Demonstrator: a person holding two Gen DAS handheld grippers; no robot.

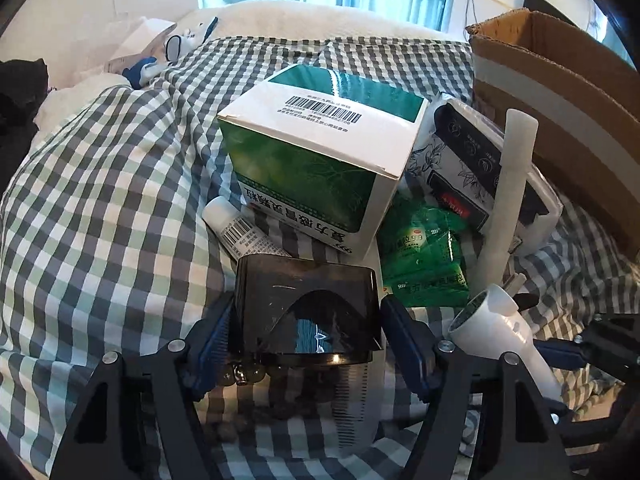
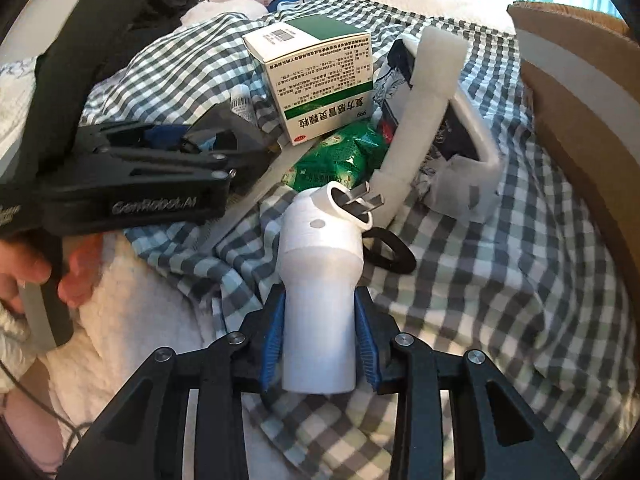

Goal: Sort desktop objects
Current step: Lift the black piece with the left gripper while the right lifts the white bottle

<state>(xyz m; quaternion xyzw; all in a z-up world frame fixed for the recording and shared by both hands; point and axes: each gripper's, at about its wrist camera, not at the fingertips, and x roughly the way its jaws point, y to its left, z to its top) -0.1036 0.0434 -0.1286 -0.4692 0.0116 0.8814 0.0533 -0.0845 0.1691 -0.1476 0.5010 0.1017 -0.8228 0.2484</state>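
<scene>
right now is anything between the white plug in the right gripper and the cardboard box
Nothing visible blocks it. The right gripper holds the white plug; only bare checked bedding lies between it and the cardboard box. The foam pieces sit further left.

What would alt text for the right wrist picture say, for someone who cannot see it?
The right gripper clamps a white plastic adapter with metal prongs above a checked cloth. Beyond lie a green-and-white medicine box, green sachets and a cardboard box; the left gripper is at left.
</scene>
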